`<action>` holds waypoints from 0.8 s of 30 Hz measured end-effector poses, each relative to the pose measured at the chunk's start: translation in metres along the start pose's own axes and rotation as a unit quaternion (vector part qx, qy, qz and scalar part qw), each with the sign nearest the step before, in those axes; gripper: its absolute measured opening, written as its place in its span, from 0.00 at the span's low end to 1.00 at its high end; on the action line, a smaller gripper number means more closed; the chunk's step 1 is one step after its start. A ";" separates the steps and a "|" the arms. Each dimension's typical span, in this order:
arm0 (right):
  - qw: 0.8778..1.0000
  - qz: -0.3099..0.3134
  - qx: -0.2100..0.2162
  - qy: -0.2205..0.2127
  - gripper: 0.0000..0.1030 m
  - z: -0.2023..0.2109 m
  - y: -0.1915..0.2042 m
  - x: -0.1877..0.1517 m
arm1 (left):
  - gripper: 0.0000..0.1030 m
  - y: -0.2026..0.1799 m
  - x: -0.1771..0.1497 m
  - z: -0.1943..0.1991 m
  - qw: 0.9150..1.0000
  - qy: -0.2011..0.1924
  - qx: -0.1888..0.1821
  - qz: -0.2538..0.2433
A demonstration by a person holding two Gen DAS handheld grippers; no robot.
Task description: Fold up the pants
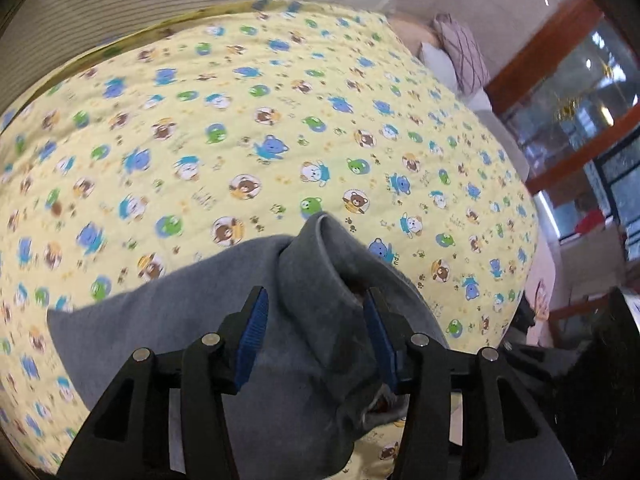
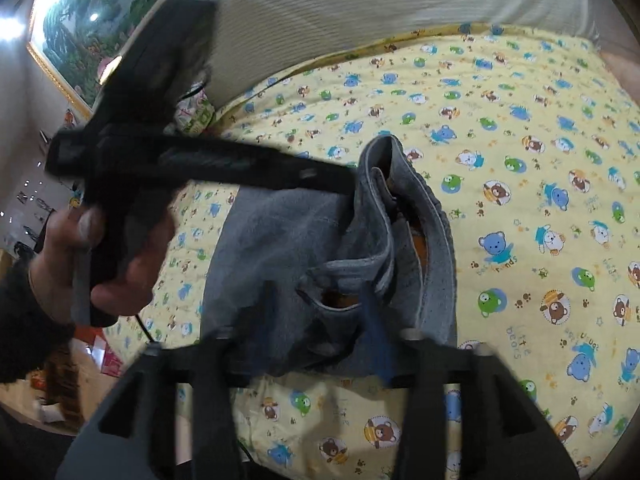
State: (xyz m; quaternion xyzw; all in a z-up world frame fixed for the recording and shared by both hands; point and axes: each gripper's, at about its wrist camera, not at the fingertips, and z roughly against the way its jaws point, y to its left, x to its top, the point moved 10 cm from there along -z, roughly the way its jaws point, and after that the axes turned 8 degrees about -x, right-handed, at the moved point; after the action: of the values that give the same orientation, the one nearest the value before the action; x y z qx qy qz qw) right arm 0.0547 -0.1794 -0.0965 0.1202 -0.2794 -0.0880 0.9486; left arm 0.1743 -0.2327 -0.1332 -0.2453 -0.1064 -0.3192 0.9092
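Note:
Grey pants (image 1: 224, 288) lie on a yellow bear-print bedspread (image 1: 240, 128). In the left wrist view my left gripper (image 1: 316, 300) has its blue-padded jaws wide apart around a raised fold of the waistband (image 1: 316, 248), not pinching it. In the right wrist view the pants (image 2: 280, 232) bunch up with the waistband (image 2: 436, 240) open and an orange lining showing. My right gripper (image 2: 320, 292) is blurred, jaws apart around a fabric fold. The left gripper (image 2: 344, 184), held by a hand (image 2: 120, 248), reaches in from the left to the waistband's top.
A striped white headboard (image 2: 360, 4) runs along the bed's far side. A framed landscape painting (image 2: 88, 20) hangs on the wall at left. Pillows (image 1: 460, 52) and a wood-framed glass cabinet (image 1: 580, 92) stand beyond the bed's right edge.

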 end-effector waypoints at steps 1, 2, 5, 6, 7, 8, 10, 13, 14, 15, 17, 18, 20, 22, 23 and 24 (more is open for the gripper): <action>1.000 0.007 -0.005 -0.005 0.50 0.001 0.001 0.000 | 0.49 -0.002 0.001 -0.007 1.000 0.009 0.006 -0.005; 1.000 0.015 -0.014 -0.009 0.50 0.000 0.001 0.000 | 0.49 -0.001 0.002 -0.012 1.000 0.016 0.010 -0.007; 0.999 0.034 -0.030 -0.007 0.50 -0.007 0.001 -0.003 | 0.49 -0.002 0.003 -0.028 0.999 0.032 0.009 -0.009; 0.998 0.041 -0.038 -0.006 0.50 -0.012 -0.001 -0.004 | 0.49 -0.002 0.004 -0.031 0.999 0.033 0.011 -0.009; 0.998 0.049 -0.047 -0.006 0.50 -0.016 -0.003 -0.005 | 0.49 -0.002 0.005 -0.033 0.999 0.034 0.013 -0.008; 0.997 0.055 -0.051 -0.006 0.50 -0.019 -0.003 -0.006 | 0.49 -0.002 0.006 -0.035 0.999 0.036 0.013 -0.006; 0.996 0.071 -0.055 -0.004 0.24 -0.024 -0.005 -0.009 | 0.47 -0.002 0.006 -0.039 0.999 0.039 0.015 -0.006; 0.996 0.070 -0.048 0.010 0.06 -0.026 -0.015 -0.017 | 0.35 -0.007 0.008 -0.047 0.999 0.042 0.019 -0.019; 0.997 0.058 -0.040 0.004 0.06 -0.021 -0.020 -0.017 | 0.33 -0.012 0.010 -0.050 0.998 0.042 0.027 -0.030; 0.999 0.042 -0.033 -0.004 0.06 -0.012 -0.026 -0.016 | 0.30 -0.016 0.012 -0.051 0.998 0.039 0.027 -0.036; 0.999 -0.004 -0.019 -0.029 0.06 0.010 -0.046 -0.010 | 0.25 -0.027 0.020 -0.051 0.999 0.027 0.017 -0.044; 0.999 -0.021 -0.010 -0.037 0.06 0.017 -0.054 -0.009 | 0.24 -0.032 0.024 -0.051 0.999 0.021 0.010 -0.046; 0.998 -0.047 -0.013 -0.034 0.06 0.020 -0.074 -0.013 | 0.24 -0.038 0.029 -0.057 0.999 0.014 0.001 -0.048; 0.998 -0.067 -0.015 -0.014 0.06 0.006 -0.090 -0.027 | 0.24 -0.037 0.031 -0.067 0.999 0.011 0.006 -0.051; 0.997 -0.075 -0.013 -0.004 0.06 -0.001 -0.093 -0.033 | 0.28 -0.034 0.029 -0.078 0.999 0.018 0.008 -0.049; 0.996 -0.088 -0.008 0.008 0.06 -0.009 -0.096 -0.041 | 0.31 -0.031 0.028 -0.085 0.999 0.024 0.007 -0.044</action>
State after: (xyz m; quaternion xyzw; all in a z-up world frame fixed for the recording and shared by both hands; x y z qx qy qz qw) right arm 0.0157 -0.2599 -0.1515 0.1375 -0.2590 -0.1720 0.9404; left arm 0.1794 -0.3119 -0.1852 -0.2268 -0.0975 -0.3642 0.8980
